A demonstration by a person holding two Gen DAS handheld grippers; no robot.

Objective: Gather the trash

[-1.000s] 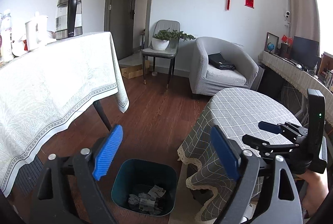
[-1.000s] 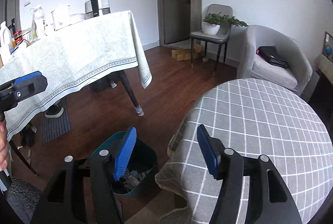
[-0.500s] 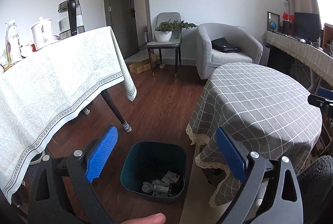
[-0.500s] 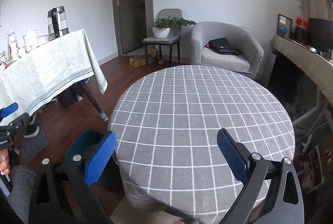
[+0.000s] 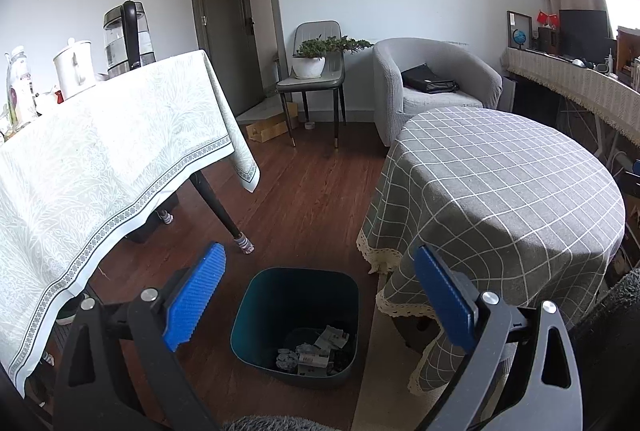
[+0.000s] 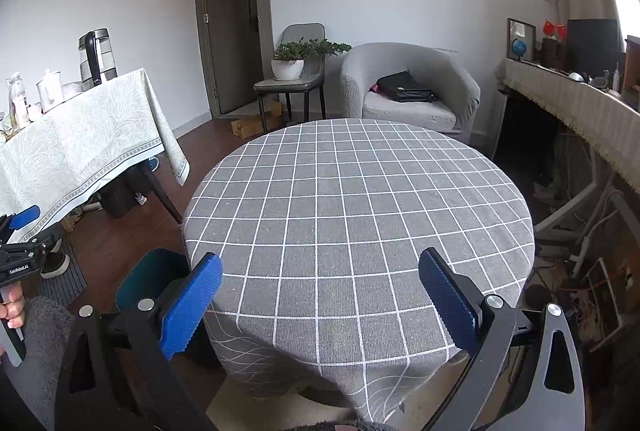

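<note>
- The trash (image 5: 316, 353) lies as crumpled paper scraps at the bottom of the teal bin (image 5: 296, 323), which stands on the wood floor (image 5: 304, 199) just beside the round desk (image 5: 500, 191).
- In the left wrist view the bin sits below and between the two blue pads of the left claw (image 5: 316, 295), apart from both (nothing touches it).
- The left claw is spread wide and holds nothing; its pads frame the bin's open mouth.
- The right claw (image 6: 320, 299) is also spread wide and empty, and hangs over the near edge of the round desk's grey checked cloth (image 6: 360, 199).
- From the right wrist view only a teal corner of the bin (image 6: 156, 279) shows, low at the left, behind the left pad and partly hidden by the cloth; the trash inside cannot be seen there.
- The right wrist view shows the whole round top, and the left claw (image 6: 24, 221) at the far left edge with the person's fingers (image 6: 12, 307) on its handle.
- The left wrist view alone looks down into the bin and shows the lace hem (image 5: 392, 267) of the checked cloth.
- Both views show the long desk (image 5: 100, 159) with a pale patterned cloth (a kettle (image 5: 128, 35) on top), a chair (image 5: 316, 71) carrying a potted plant (image 5: 316, 57), and a grey armchair (image 5: 432, 79) by the far wall.
</note>
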